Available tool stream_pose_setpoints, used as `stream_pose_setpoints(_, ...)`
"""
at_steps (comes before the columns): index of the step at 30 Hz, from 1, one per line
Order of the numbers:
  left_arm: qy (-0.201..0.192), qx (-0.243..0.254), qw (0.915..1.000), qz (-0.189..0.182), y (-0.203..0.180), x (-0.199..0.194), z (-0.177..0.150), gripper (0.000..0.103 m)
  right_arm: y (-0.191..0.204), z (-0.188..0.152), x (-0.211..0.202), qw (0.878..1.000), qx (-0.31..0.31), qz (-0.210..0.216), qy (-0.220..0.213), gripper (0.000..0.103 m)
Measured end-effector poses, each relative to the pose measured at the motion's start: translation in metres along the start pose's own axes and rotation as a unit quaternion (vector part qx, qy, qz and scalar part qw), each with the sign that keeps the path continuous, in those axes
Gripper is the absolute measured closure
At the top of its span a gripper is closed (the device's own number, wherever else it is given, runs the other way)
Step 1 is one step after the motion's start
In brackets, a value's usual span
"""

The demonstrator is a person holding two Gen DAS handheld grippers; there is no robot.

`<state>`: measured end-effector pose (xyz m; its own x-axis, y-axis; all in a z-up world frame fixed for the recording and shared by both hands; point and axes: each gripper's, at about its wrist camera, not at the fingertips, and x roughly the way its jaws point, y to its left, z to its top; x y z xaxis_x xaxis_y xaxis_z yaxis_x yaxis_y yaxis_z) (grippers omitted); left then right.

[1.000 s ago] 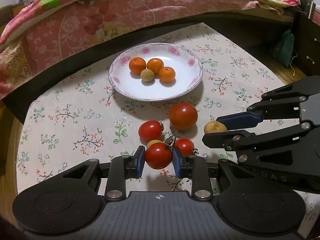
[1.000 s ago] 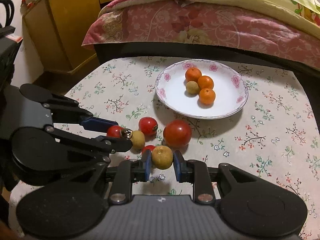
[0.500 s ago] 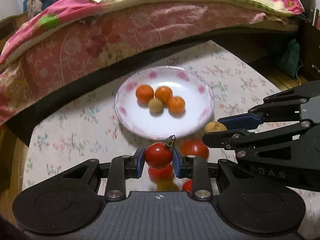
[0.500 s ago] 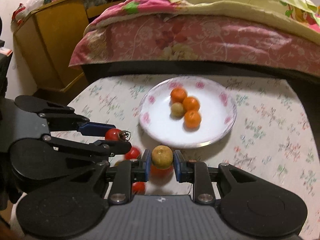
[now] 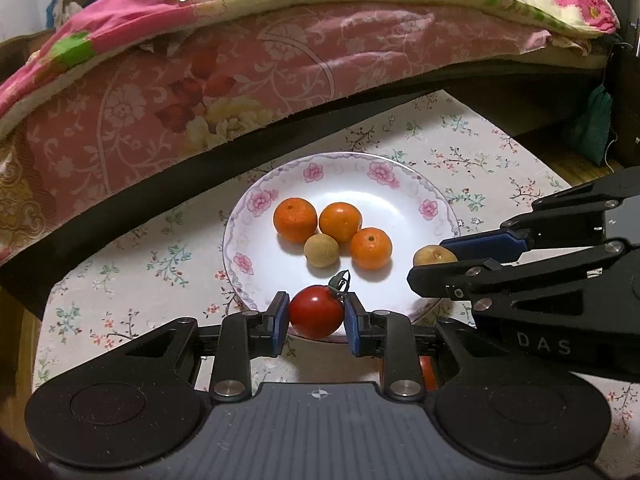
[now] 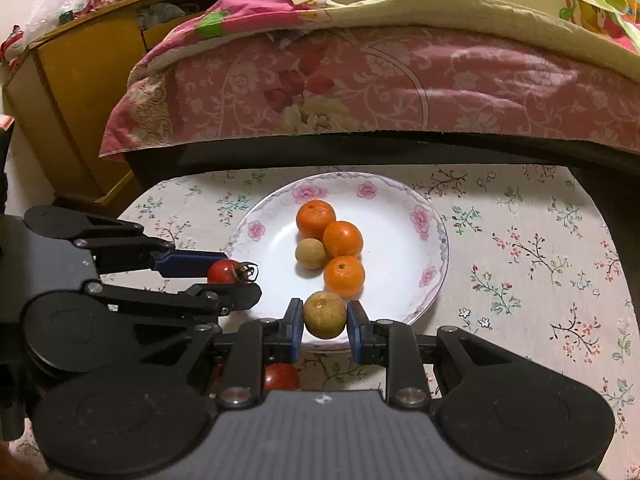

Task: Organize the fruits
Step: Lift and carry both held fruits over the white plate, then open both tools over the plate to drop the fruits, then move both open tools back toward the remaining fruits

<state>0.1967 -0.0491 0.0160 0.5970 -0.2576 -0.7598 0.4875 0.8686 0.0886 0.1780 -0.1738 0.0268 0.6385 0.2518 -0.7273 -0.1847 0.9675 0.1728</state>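
Observation:
My left gripper [image 5: 316,314] is shut on a red tomato [image 5: 316,311] with a green stalk, held over the near rim of the white flowered plate [image 5: 408,200]. My right gripper [image 6: 325,318] is shut on a small tan longan [image 6: 325,314], also over the plate's near rim [image 6: 432,272]. The plate holds three oranges [image 5: 340,222] and one tan longan [image 5: 321,250]. Each gripper shows in the other's view: the right one [image 5: 436,258] at the right, the left one [image 6: 230,276] at the left.
The plate sits on a floral tablecloth [image 6: 540,260]. A red tomato [image 6: 281,376] lies on the cloth under my right gripper. A bed with a pink quilt [image 5: 240,64] runs along the far side. A yellow wooden cabinet [image 6: 80,92] stands at the far left.
Both grippers have lifted their fruit off the cloth and moved forward to the plate's near rim. The loose tomatoes have dropped out of view beneath the grippers.

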Motion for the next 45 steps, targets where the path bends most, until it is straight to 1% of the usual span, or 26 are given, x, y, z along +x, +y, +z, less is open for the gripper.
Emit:
stream_pose_setpoints(6, 0.004, -0.008, 1.0000, 0.003, 0.004, 0.006, 0.001, 0.068, -0.004, 0.002, 0.007, 1.000, 0.011, 0.008, -0.001, 0.083)
stream_pose_setpoints(11, 0.005, -0.002, 0.9999, 0.009, 0.003, 0.008, 0.001, 0.067, -0.002, 0.001, 0.009, 1.000, 0.002, 0.000, -0.006, 0.083)
stream_pose_setpoints(13, 0.005, -0.005, 0.9999, 0.010, 0.004, 0.008, 0.001, 0.063, -0.002, 0.001, 0.009, 1.000, 0.002, -0.001, -0.005, 0.083)
stream_pose_setpoints(19, 0.007, -0.006, 0.9999, 0.014, 0.004, 0.010, 0.002, 0.059, -0.004, 0.001, 0.008, 1.000, 0.006, -0.005, -0.009, 0.083)
stream_pose_setpoints(22, 0.008, -0.007, 0.9998, 0.014, 0.005, 0.010, 0.001, 0.058, -0.006, 0.001, 0.008, 1.000, 0.009, -0.004, -0.008, 0.082)
stream_pose_setpoints(26, 0.004, -0.011, 0.9999, 0.013, 0.007, 0.006, 0.002, 0.055, -0.006, 0.001, 0.005, 1.000, 0.011, -0.007, -0.012, 0.080)
stream_pose_setpoints(31, -0.002, -0.015, 0.9998, 0.013, 0.008, 0.001, 0.003, 0.054, -0.004, 0.002, -0.001, 1.000, 0.012, -0.003, -0.020, 0.080)
stream_pose_setpoints(39, 0.002, -0.023, 0.9997, 0.012, 0.010, -0.007, -0.001, 0.054, 0.003, 0.000, -0.007, 1.000, 0.011, 0.006, -0.016, 0.080)
stream_pose_setpoints(45, 0.008, -0.021, 0.9997, 0.007, 0.009, -0.018, -0.013, 0.049, 0.008, -0.007, -0.012, 1.000, 0.018, 0.020, -0.007, 0.080)
